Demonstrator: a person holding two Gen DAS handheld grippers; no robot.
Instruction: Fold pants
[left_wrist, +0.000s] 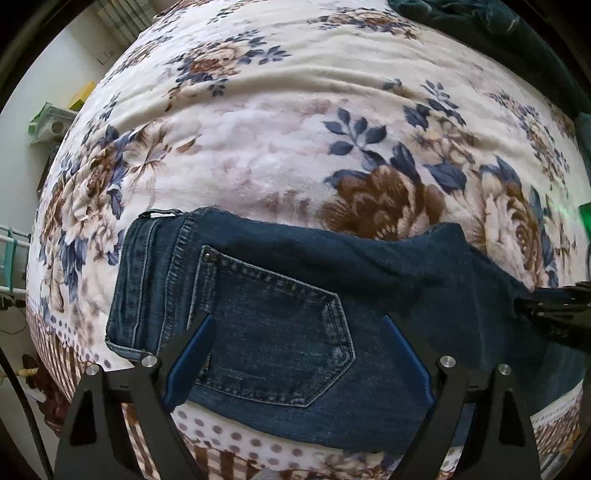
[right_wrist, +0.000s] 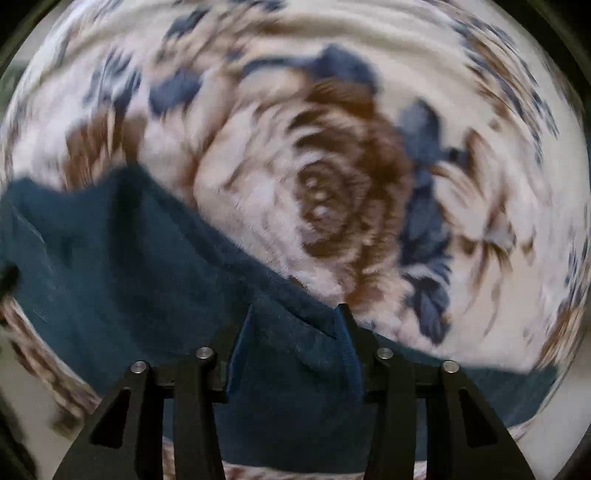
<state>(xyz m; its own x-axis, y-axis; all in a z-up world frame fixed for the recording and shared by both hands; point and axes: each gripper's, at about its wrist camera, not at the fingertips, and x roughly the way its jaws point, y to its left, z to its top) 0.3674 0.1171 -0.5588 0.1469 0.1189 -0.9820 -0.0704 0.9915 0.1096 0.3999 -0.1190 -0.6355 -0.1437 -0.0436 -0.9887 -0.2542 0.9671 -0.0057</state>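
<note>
A big fleecy floral blanket (left_wrist: 280, 122) in cream, brown and blue covers the whole bed, with a dotted and striped border along the near edge. Dark blue jeans (left_wrist: 295, 295) lie flat across the near part of it, already doubled up, waistband end to the left and back pocket (left_wrist: 273, 332) facing up. A belt loop (left_wrist: 162, 213) sticks out at the top left corner.

The left gripper (left_wrist: 299, 350) hangs right over the pocket area with its fingers spread wide and nothing between them; can't really tell if the tips touch the denim.

The right wrist view is pretty smeared, but the right gripper (right_wrist: 295, 332) sits at the jeans' (right_wrist: 147, 266) far edge with a raised ridge of denim between its blue pads (right_wrist: 240, 350). They look closed in on that fold, the fabric bunching up between them. From the left view the right gripper (left_wrist: 554, 306) shows as a black shape at the right end of the jeans.

Off the bed's left side there's a green and yellow box (left_wrist: 79, 96) on a shelf.
</note>
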